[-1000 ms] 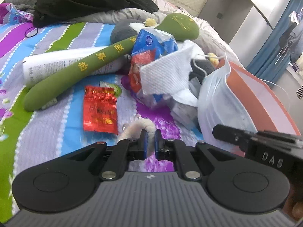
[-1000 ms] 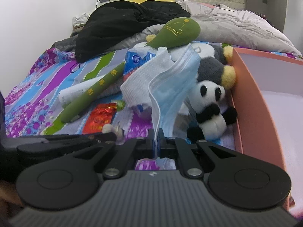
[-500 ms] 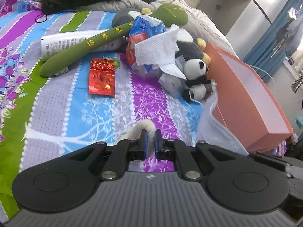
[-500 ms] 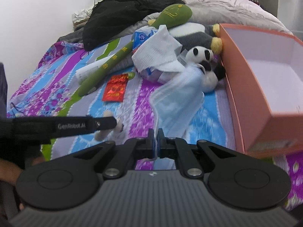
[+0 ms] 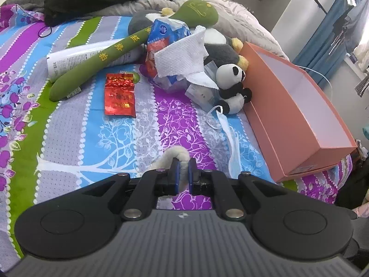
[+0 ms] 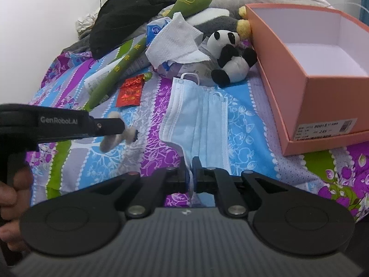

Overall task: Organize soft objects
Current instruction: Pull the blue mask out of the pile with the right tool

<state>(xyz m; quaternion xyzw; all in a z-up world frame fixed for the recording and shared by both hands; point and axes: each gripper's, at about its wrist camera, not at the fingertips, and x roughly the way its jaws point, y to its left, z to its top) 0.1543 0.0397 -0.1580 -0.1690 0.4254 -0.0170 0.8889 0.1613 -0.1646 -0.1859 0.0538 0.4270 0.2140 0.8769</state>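
The blue face mask [image 6: 198,113] has been drawn out of the heap near the head of the bed [image 5: 69,138] and is now spread flat on the open middle, just beside the pink box [image 6: 306,69]; sorting is thus judged under way. The right tool [image 6: 189,175] is clamped on the mask's near edge. The left tool [image 5: 182,175] is clamped on a small cream fuzzy piece [image 5: 177,154], whose nature cannot be made out. The grey plush [image 5: 219,50] is largely buried.
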